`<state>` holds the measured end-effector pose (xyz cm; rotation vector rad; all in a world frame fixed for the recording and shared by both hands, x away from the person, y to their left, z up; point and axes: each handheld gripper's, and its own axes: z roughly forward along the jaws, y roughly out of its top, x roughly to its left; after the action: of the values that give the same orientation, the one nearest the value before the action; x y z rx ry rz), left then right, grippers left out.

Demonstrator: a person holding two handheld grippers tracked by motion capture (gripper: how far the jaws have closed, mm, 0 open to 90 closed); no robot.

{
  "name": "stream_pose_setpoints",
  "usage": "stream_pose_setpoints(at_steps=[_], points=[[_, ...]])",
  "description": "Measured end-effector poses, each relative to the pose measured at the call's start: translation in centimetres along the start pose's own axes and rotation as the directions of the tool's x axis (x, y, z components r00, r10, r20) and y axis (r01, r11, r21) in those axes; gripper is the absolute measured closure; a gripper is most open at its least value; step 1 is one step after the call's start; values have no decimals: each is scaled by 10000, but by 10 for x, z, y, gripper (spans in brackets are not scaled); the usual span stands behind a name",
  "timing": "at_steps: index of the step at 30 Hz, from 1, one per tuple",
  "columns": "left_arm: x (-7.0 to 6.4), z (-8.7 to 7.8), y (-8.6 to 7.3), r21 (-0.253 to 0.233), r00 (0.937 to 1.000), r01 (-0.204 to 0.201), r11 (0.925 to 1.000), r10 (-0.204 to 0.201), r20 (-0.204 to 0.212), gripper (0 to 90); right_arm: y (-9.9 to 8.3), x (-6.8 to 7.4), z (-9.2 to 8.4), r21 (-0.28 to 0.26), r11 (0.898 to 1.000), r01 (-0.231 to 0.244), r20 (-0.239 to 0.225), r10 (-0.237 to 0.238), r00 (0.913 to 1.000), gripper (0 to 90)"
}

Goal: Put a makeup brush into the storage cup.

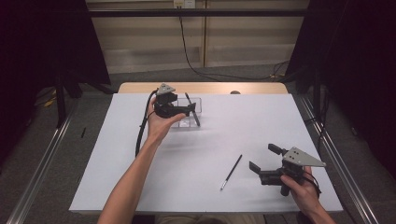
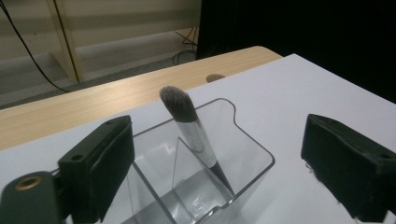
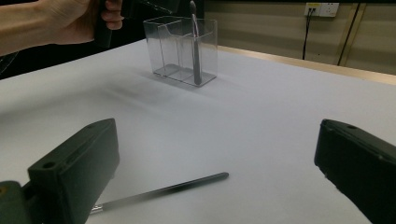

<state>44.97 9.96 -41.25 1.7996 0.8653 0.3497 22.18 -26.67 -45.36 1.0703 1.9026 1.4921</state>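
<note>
A clear compartmented box (image 1: 198, 101) stands at the back left of the white sheet. A grey-tipped makeup brush (image 2: 180, 105) leans upright in its end compartment (image 2: 254, 150), tip up. My left gripper (image 1: 186, 110) hovers by the box, and its jaws (image 2: 221, 136) stand wide open on either side of the brush without touching it. A second thin dark brush (image 1: 232, 171) lies flat on the sheet at the front right. My right gripper (image 1: 263, 157) rests just right of it, open and empty; the brush (image 3: 163, 190) lies low between its jaws (image 3: 218, 140).
A white sheet (image 1: 210, 140) covers most of the wooden table (image 1: 205, 87). A small dark knob (image 1: 235, 92) sits at the table's far edge. The left gripper's cable (image 1: 140, 135) trails along the person's forearm. Dark curtains flank both sides.
</note>
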Motion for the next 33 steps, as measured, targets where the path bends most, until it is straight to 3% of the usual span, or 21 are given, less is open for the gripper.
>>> stream_pose_setpoints(at_steps=[2, 4, 6, 11, 14, 19, 22, 24, 29, 33], points=[[1, -4, 0, -130, 9999, 126, 9998, -125, 73, 58, 0, 0, 0, -1, 10000, -4, 10, 4, 10000, 0], [0, -7, 0, -146, 10000, 37, 9999, -37, 30, 45, 0, 0, 0, 14, 10000, -17, 16, 17, 10000, 0], [0, -11, 0, -193, 9995, -292, 9994, 295, 148, 44, 0, 0, 0, -30, 10000, -34, 65, 34, 10000, 0], [-2, -25, -6, -491, 9980, -413, 9979, 436, 466, 32, 0, 0, 1, 6, 10000, 14, 37, -14, 10000, 0], [-3, -31, -10, -483, 9986, -492, 9976, 501, 181, 22, 0, 0, 1, 3, 10000, -1, 36, 1, 10000, 0], [-4, -42, -14, -474, 9985, -517, 9975, 524, 149, 51, 0, 1, 1, -12, 10000, 57, 26, -56, 10000, 0], [-8, -48, -16, -717, 9964, -814, 9941, 794, -302, 51, 0, 0, 1, -3, 10000, 38, 41, -38, 10000, 0], [-8, -53, -17, -889, 9972, -733, 9933, 719, -194, 51, 0, 0, 1, 10, 10000, 42, 47, -42, 10000, 0], [-9, -66, -19, -983, 9958, -855, 9915, 817, -424, 51, 0, 1, 1, 55, 10000, 69, 66, -70, 10000, 0], [-11, -80, -24, -1149, 9976, -611, 9915, 567, -407, 43, 0, 2, 1, 10, 10000, 72, 90, -72, 9999, 0]])
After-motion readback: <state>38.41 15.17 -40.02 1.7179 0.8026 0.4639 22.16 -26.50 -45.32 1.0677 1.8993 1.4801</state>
